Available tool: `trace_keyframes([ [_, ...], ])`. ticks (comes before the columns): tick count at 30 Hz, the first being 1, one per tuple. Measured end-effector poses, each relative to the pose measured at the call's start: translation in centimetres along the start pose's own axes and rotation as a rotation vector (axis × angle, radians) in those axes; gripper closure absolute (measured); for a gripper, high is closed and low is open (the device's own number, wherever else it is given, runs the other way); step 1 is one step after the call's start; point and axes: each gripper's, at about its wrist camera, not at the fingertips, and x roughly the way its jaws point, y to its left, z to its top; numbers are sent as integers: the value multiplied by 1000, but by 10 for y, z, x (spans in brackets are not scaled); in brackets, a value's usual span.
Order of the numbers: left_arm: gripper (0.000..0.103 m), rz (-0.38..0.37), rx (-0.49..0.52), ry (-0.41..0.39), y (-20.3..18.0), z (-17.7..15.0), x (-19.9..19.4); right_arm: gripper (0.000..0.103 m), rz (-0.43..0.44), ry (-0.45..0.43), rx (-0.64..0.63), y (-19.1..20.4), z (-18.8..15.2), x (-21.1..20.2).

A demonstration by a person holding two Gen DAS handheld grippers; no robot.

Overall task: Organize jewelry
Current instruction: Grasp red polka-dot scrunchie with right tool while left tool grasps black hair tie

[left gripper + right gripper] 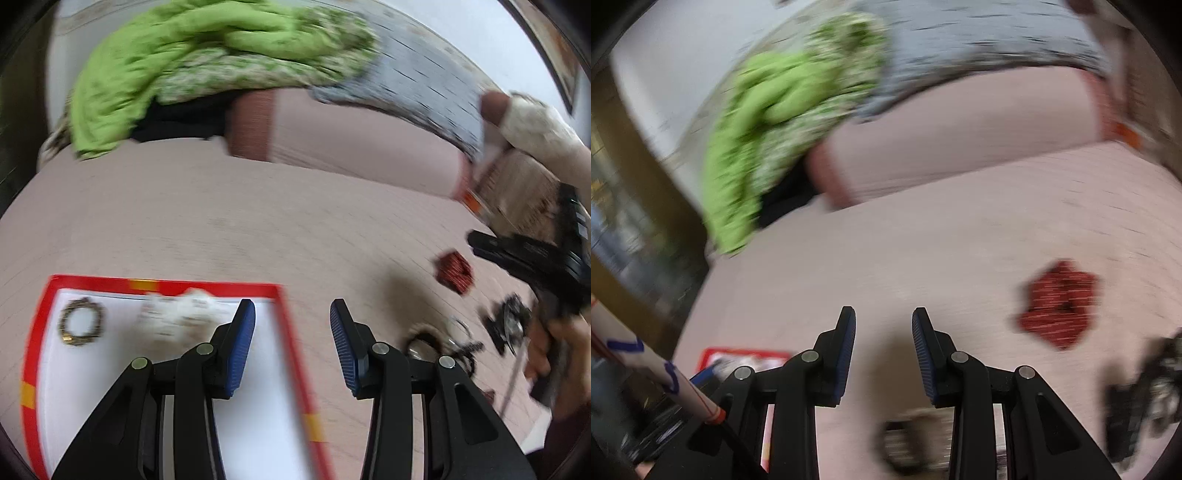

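We hold our left gripper (292, 321) tilted downward, its blue-padded jaws parted with nothing between them. Our right gripper (883, 328) points down at a similar slant, jaws apart and empty too. In the left wrist view our right hand (565, 354) grips its black handle at the right edge

Both wrist cams look down-fwd, close over bed (184, 221); shared: green blanket (166, 62), red jewelry (1060, 306).
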Motion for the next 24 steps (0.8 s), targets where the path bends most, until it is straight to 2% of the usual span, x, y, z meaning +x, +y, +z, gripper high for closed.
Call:
trace_keyframes([
  [2,62,-26,30,22,-18,-3,7,65,-96,8,50,-38,5,0],
  [5,62,-69,70,69,-42,-11,20,63,-175,42,136,-81,6,8],
  [7,62,-84,92,95,-54,-14,28,63,-204,51,157,-98,9,13],
  [9,62,-92,116,120,-67,-19,37,63,-274,63,161,-108,10,24],
  [14,62,-115,159,181,-93,-30,60,63,-274,86,169,-116,11,49],
  [15,62,-109,173,189,-97,-32,65,67,-269,97,167,-119,9,53],
  [16,62,-102,182,199,-101,-33,71,86,-282,101,169,-122,7,54],
  [18,62,-102,178,219,-103,-38,78,96,-266,91,187,-127,5,51],
  [22,62,-98,174,255,-106,-43,95,99,-208,-1,191,-120,15,22],
  [24,62,-87,181,259,-109,-46,100,99,-146,-52,185,-111,19,6],
])
